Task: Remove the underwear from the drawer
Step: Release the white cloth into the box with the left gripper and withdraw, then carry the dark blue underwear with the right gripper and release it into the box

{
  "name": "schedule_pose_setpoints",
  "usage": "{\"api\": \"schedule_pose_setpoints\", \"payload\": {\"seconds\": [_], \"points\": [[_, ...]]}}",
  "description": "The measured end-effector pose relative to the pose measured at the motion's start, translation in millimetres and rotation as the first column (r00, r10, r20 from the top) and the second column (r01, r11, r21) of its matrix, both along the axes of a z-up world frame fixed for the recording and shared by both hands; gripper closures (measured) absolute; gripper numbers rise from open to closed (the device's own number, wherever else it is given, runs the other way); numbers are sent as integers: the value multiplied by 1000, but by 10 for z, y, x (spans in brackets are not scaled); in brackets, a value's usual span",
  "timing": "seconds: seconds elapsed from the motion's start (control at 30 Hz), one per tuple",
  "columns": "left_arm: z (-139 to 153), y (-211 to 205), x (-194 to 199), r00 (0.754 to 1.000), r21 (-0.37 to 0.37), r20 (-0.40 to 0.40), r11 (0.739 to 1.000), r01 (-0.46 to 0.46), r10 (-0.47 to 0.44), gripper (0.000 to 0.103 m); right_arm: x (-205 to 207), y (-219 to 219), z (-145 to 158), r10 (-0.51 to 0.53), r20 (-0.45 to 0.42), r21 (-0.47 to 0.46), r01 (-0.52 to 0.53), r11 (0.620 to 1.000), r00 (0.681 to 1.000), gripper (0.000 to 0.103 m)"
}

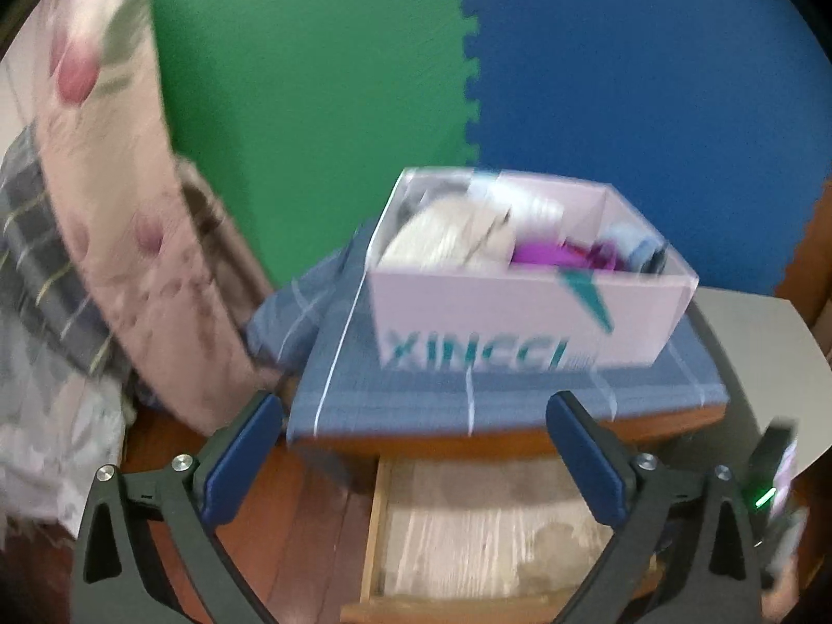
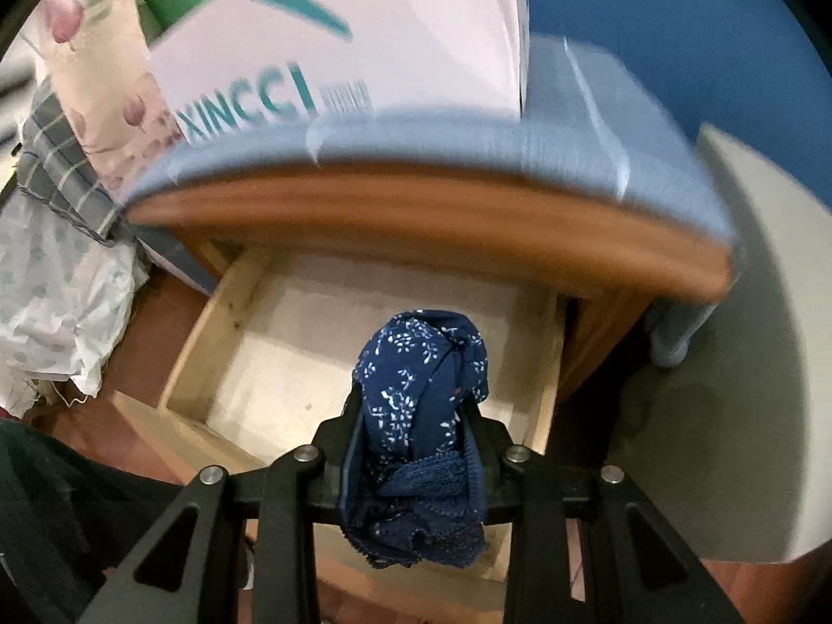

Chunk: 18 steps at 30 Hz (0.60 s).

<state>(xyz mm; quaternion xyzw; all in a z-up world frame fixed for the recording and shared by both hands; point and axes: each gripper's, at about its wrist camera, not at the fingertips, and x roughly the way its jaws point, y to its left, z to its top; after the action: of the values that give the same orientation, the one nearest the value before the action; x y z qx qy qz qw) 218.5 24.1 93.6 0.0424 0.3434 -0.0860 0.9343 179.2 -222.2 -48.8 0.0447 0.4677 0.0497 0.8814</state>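
Note:
Navy underwear [image 2: 416, 416] with small white flowers and lace trim is bunched between the fingers of my right gripper [image 2: 413, 395], which is shut on it above the open wooden drawer [image 2: 541, 364]. The drawer's pale floor looks bare beneath it. My left gripper [image 1: 413, 447] stands wide open with nothing between its blue pads [image 1: 244, 457]. It hovers over the front of the same drawer [image 1: 379, 530], below the nightstand top. The left wrist view is blurred.
A pink-white box [image 1: 520, 317] marked XINCCI, filled with folded clothes, sits on a blue checked cloth [image 1: 416, 390] on the nightstand. Floral and plaid bedding [image 1: 104, 208] hangs at the left. Green and blue foam mats [image 1: 624, 78] cover the wall behind.

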Motion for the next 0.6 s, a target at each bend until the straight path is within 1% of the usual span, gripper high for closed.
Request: {"api": "schedule_pose_setpoints", "payload": {"seconds": [0.03,0.13,0.17,0.23,0.27,0.3,0.33,0.37,0.4,0.47,0.53,0.57,0.6], "points": [[-103,43,-39,999,-8,-33,1000,-5,5,2,-24,18,145,8,20,-2,-8,1000,1000,71],[-318,135,-104,996,-18,-85,999,-33,32,2,-45,65,682,29,93,-23,-27,999,995,71],[-365,168,-110,995,-13,-89,999,-41,39,2,-37,84,950,43,135,-37,-38,999,990,71],[-450,180,-156,995,20,-87,998,-56,58,2,-1,98,1303,56,183,-48,-48,998,982,71],[-483,182,-166,994,38,-85,997,-64,67,2,53,115,1563,57,213,-49,-48,998,975,71],[-516,183,-173,993,49,-89,996,-68,72,2,82,97,1690,57,230,-42,-48,998,972,71],[-540,193,-180,993,45,-94,997,-68,72,2,161,110,1921,64,262,-23,-60,998,963,71],[-554,209,-184,992,38,-101,997,-72,75,1,227,142,2043,69,279,-26,-65,998,958,71],[-569,220,-178,990,29,-111,997,-78,81,2,329,184,2201,72,302,-47,-61,997,950,71],[-601,236,-157,987,5,-140,997,-79,79,2,541,268,2389,76,328,-71,-56,996,942,71],[-613,237,-137,984,12,-149,995,-98,98,2,776,306,2491,69,331,-66,-50,997,941,71],[-611,244,-133,984,12,-148,995,-101,101,2,960,353,2521,65,332,-87,-38,995,941,71],[-611,252,-125,984,11,-147,995,-100,100,1,1057,366,2529,64,329,-103,-32,994,942,71]]}}
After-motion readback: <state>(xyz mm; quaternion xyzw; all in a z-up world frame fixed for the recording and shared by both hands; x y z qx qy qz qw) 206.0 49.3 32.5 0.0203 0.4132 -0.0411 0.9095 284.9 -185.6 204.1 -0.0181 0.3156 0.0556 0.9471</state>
